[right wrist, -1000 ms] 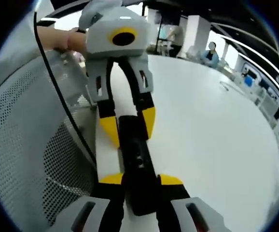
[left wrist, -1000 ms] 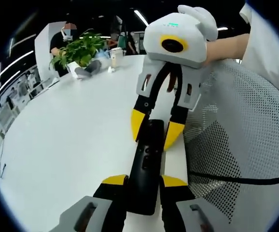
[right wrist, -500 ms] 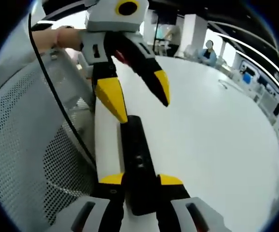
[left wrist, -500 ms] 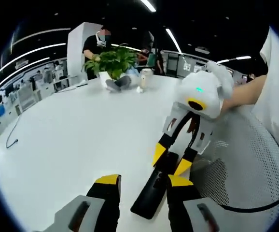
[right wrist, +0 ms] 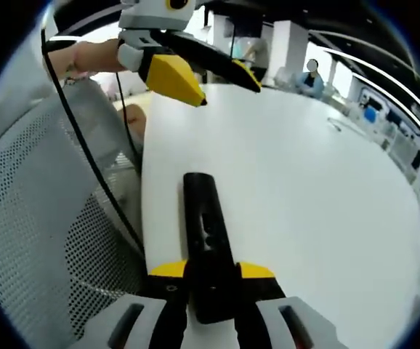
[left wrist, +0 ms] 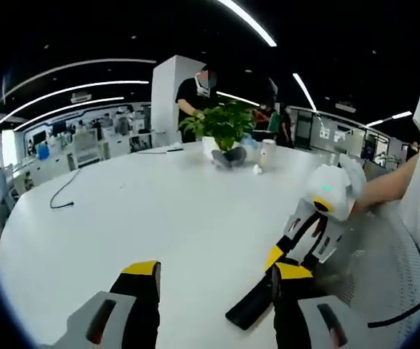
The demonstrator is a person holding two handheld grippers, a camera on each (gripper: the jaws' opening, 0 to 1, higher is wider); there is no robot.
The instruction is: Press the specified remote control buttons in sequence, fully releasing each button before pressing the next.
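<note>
One black remote [right wrist: 204, 236] is being held by its near end between the jaws of the right gripper [right wrist: 211, 270], and it is lying lengthwise on the white table [right wrist: 304, 182], just beside the table's edge where the mesh chair back [right wrist: 43, 218] is standing. The left gripper [right wrist: 195, 73] is being held spread wide above the table, well apart from the remote's far end, with nothing between its tips.

A slip is judged the main risk: only one end of the remote is being clamped, so a press landing near the far end could tip or swing it toward the table edge and off. With the jaws this wide, a neighbouring button could also be caught by the wrong tip.

In the right gripper view the remote's button face is being shown along its length, with the raised left gripper beyond it. In the left gripper view the remote [left wrist: 257, 305] is being seen end-on under the right gripper [left wrist: 286, 263], buttons unreadable, while the left gripper [left wrist: 216, 275] is framing the table [left wrist: 159, 211]; beyond, a potted plant [left wrist: 224, 129], a cup [left wrist: 268, 150], a loose cable [left wrist: 65, 195] and a standing person [left wrist: 198, 94] are being shown.
</note>
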